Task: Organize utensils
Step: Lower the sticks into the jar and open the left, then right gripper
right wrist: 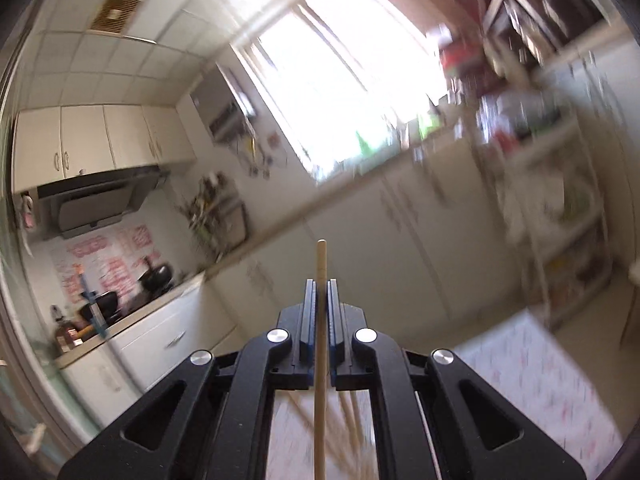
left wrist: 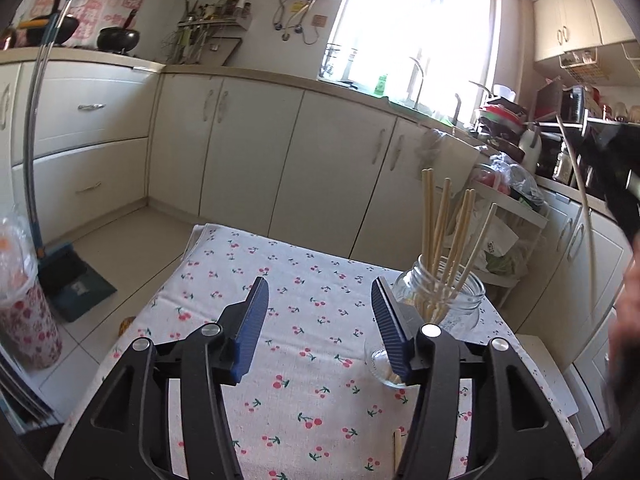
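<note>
A clear glass jar (left wrist: 452, 300) stands on the cherry-print tablecloth (left wrist: 304, 380) and holds several wooden chopsticks (left wrist: 440, 232) upright. My left gripper (left wrist: 320, 320) is open and empty, just left of the jar, its right finger close beside the glass. A loose chopstick (left wrist: 398, 452) lies on the cloth near the front edge. My right gripper (right wrist: 321, 292) is shut on a single chopstick (right wrist: 320, 344), tilted up and aimed at the cabinets; it also shows at the right edge of the left wrist view, high above the table, with the held chopstick (left wrist: 580, 200) hanging down.
Cream kitchen cabinets (left wrist: 248, 144) run behind the table. A dustpan and broom (left wrist: 72, 276) stand on the floor at the left. A cherry-print cup (left wrist: 24, 320) is at the far left. A wire rack (left wrist: 508, 216) with bags stands right of the table. The right wrist view is motion-blurred.
</note>
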`<state>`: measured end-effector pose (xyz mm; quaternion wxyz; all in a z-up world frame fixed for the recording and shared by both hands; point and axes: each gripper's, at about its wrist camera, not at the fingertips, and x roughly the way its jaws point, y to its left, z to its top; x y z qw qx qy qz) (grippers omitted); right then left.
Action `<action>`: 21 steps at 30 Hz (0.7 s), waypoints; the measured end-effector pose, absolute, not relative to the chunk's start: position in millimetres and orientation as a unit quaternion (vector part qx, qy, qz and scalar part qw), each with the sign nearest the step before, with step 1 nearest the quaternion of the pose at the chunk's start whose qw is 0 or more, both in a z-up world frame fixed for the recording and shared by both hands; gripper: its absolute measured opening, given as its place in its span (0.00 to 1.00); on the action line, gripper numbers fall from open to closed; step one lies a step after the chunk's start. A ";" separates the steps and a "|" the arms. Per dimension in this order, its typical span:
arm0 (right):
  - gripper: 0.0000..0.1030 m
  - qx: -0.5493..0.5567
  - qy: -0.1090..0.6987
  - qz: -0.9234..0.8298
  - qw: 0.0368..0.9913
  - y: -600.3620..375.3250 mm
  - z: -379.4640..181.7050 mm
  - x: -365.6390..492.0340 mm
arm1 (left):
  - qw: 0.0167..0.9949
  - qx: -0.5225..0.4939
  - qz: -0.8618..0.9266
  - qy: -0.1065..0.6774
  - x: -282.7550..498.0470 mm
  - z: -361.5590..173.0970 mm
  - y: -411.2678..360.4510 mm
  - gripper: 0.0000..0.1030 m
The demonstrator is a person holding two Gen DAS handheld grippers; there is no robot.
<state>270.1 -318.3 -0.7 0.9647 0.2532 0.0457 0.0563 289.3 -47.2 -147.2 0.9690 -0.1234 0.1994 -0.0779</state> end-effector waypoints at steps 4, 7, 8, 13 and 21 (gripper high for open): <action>0.06 0.241 0.012 0.025 0.970 -301.9 4.7 302.7 | 0.969 -0.132 -0.073 0.196 290.8 -147.5 -43.8 0.55; 0.06 0.223 0.005 0.006 0.975 -290.1 -4.1 323.1 | 0.968 -0.134 -0.072 0.201 292.5 -149.8 -42.6 0.58; 0.06 0.219 0.007 0.004 0.976 -287.5 -7.3 328.0 | 0.967 -0.136 -0.074 0.204 293.1 -151.1 -42.1 0.59; 0.06 0.165 0.022 0.000 0.986 -266.1 -28.5 339.1 | 0.967 -0.137 -0.076 0.202 294.6 -151.9 -42.3 0.60; 0.06 0.104 0.039 0.007 0.994 -249.3 -53.0 331.9 | 0.966 -0.144 -0.071 0.204 297.7 -153.1 -40.3 0.62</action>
